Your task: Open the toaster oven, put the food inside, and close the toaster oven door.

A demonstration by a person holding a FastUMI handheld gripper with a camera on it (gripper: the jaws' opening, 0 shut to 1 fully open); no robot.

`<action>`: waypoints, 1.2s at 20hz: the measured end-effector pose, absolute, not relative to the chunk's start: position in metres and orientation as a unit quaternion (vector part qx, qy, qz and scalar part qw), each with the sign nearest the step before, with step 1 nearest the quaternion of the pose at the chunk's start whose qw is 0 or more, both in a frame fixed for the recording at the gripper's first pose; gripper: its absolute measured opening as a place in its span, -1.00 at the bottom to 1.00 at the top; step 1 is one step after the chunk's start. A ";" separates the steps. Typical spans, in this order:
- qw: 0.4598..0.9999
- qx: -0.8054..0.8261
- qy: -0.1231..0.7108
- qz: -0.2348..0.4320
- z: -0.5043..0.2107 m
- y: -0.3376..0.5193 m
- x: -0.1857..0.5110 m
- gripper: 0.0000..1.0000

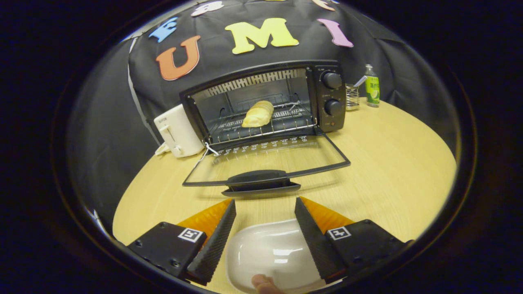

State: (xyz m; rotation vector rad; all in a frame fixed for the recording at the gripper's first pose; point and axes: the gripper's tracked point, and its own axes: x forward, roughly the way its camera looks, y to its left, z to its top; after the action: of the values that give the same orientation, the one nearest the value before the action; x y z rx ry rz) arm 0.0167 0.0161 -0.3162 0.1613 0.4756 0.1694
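Gripper view: the claw (264, 204) stood open above the desk (388, 163), fingers well apart and gripping nothing. A white dish (269, 253) lay below and between them, a fingertip (261, 283) at its near rim. Just beyond the fingers the oven (327, 94) door (265, 159) lay fully down, its handle (259, 181) nearest. The bread (258, 114) rested on the rack inside. A toaster (177, 130) stood beside the oven at the desk's far edge; on the oven's other side stood a wire holder (352, 98) and a bottle (372, 86).

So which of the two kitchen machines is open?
The black toaster oven: its glass door lies folded down flat, with the bread on its rack. The white toaster beside it has no door. The open gripper holds nothing.
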 end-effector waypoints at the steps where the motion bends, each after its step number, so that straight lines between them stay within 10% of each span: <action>1: 0.965 0.070 0.237 0.082 -0.318 0.019 0.018 0.92; 17: 0.982 -0.038 0.180 0.036 -0.276 0.040 0.038 0.95; 24: 0.960 0.002 0.278 0.026 -0.322 0.040 0.026 0.98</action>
State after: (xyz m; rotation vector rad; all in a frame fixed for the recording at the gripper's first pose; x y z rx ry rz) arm 0.0255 0.0398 -0.3218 0.0043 0.5629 0.0523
